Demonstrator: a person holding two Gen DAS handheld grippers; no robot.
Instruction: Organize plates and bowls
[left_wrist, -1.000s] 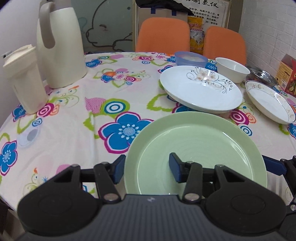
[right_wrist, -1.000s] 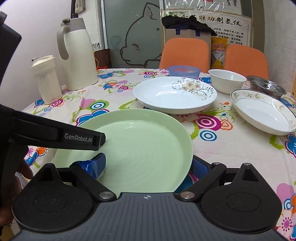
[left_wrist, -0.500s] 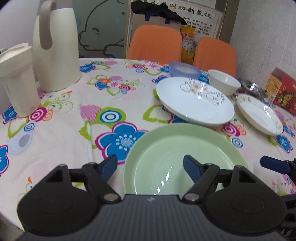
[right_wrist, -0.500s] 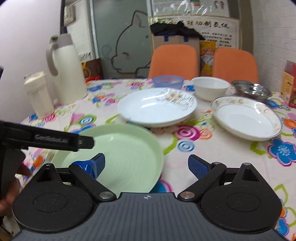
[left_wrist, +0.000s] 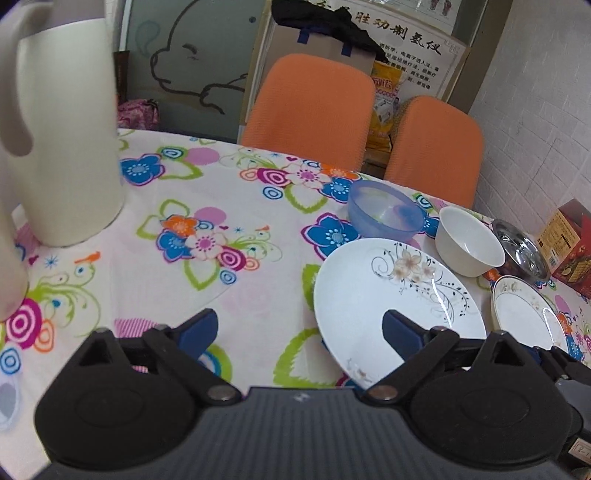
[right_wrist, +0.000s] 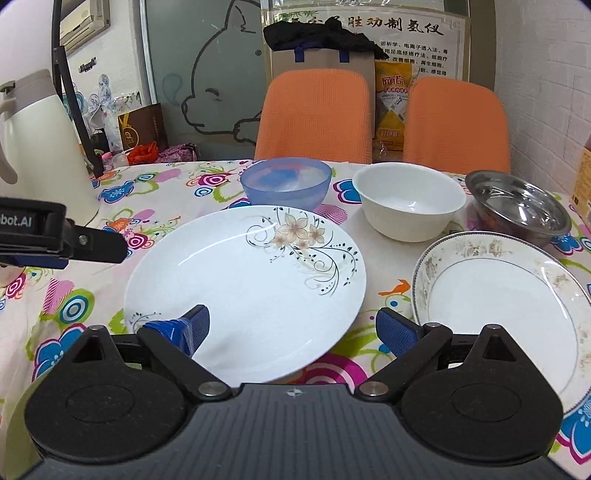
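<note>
fingers (right_wrist: 199, 325) of both grippers spread apart and empty, closing in on floral plate (right_wrist: 243, 291) at frame centre, rim pinch needed next.

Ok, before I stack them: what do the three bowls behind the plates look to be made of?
Translucent blue bowl: probably plastic, since the cloth pattern shows faintly through its cloudy wall. Plain white bowl: looks like glazed ceramic, opaque with a soft gloss, though melamine is possible. Shiny grey bowl: metal, likely stainless steel, with mirror-like reflections inside.
</note>
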